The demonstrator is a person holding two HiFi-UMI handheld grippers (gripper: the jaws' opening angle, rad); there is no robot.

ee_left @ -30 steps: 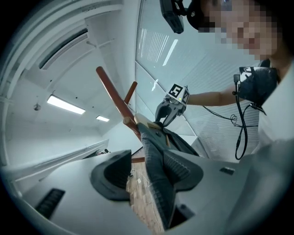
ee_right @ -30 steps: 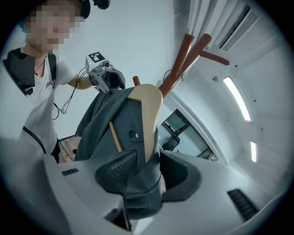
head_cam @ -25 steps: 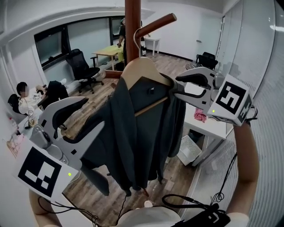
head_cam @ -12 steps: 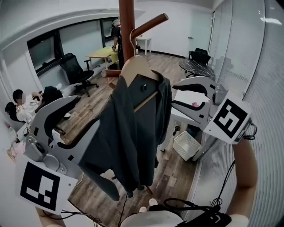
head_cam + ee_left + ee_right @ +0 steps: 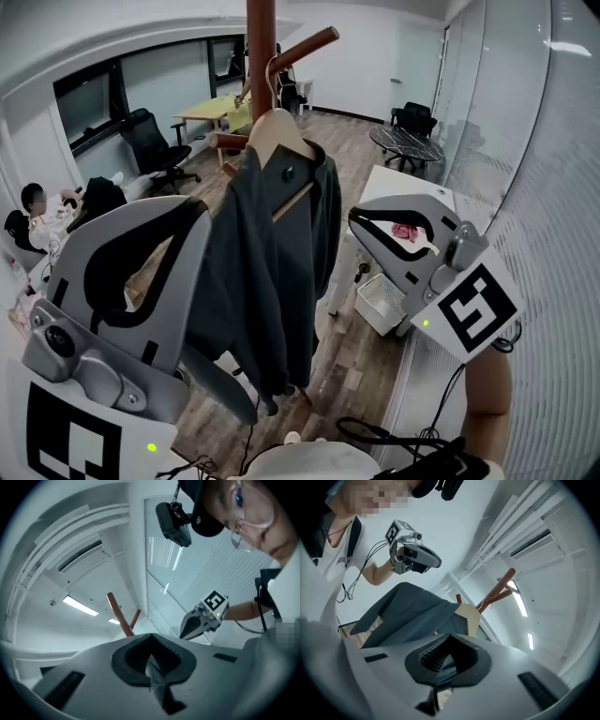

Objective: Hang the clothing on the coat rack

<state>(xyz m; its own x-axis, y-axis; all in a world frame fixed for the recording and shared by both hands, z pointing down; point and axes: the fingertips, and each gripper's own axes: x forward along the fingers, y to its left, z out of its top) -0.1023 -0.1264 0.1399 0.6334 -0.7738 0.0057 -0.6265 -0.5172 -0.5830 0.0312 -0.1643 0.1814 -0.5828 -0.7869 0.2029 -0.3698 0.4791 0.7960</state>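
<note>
A dark grey jacket (image 5: 272, 272) hangs on a wooden hanger (image 5: 274, 133), whose hook sits over a peg (image 5: 305, 49) of the brown coat rack (image 5: 261, 56). My left gripper (image 5: 192, 211) is at the lower left, just beside the jacket's sleeve. Its jaws are closing together with nothing between them. My right gripper (image 5: 361, 220) stands apart to the right of the jacket, its jaws also closing on nothing. The right gripper view shows the jacket (image 5: 408, 613), the hanger (image 5: 469, 620) and the left gripper (image 5: 433, 562). In the left gripper view the rack (image 5: 117, 613) rises behind.
A white table (image 5: 394, 202) with a pink item (image 5: 405, 232) stands at the right, a white basket (image 5: 380, 302) under it. Black office chairs (image 5: 150, 141) and a seated person (image 5: 37, 211) are at the left. A glass wall runs along the right. Cables lie near my feet.
Both grippers have drawn back from the jacket toward me, and their jaws have gone from wide open to together. The jacket stays hanging on the rack.
</note>
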